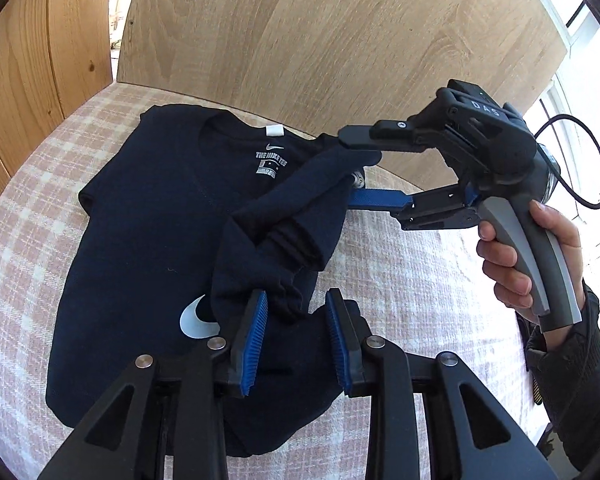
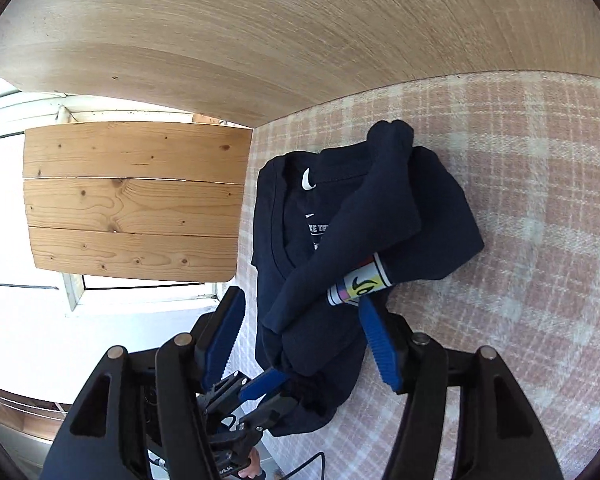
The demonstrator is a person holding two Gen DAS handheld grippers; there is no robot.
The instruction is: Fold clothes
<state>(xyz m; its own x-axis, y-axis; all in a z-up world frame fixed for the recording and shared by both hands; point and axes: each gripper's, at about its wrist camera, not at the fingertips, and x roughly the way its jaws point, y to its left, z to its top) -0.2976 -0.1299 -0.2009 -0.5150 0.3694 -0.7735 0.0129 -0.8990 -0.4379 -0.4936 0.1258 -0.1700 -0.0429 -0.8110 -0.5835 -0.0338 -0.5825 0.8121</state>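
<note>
1. A navy T-shirt [image 1: 140,220] lies on the pink checked cover [image 1: 412,264], its collar toward the wooden headboard [image 1: 320,40] and its hem away from it, so its long axis runs from the headboard outward.
2. Only the left wrist view shows the white swoosh on the chest [image 1: 198,318] and the person's hand [image 1: 540,260] on the right gripper's [image 1: 364,172] grey handle.
3. Only the right wrist view shows a colourful tag [image 2: 360,286] on the folded-over sleeve [image 2: 364,216], and a pine board [image 2: 132,200] beyond the cover's edge.
4. The right gripper's jaws stand apart, the sleeve draped loosely between them.
5. The left gripper [image 1: 296,320] stands released, with bunched cloth between its blue pads but not pinched.
6. No containers are in sight.
</note>
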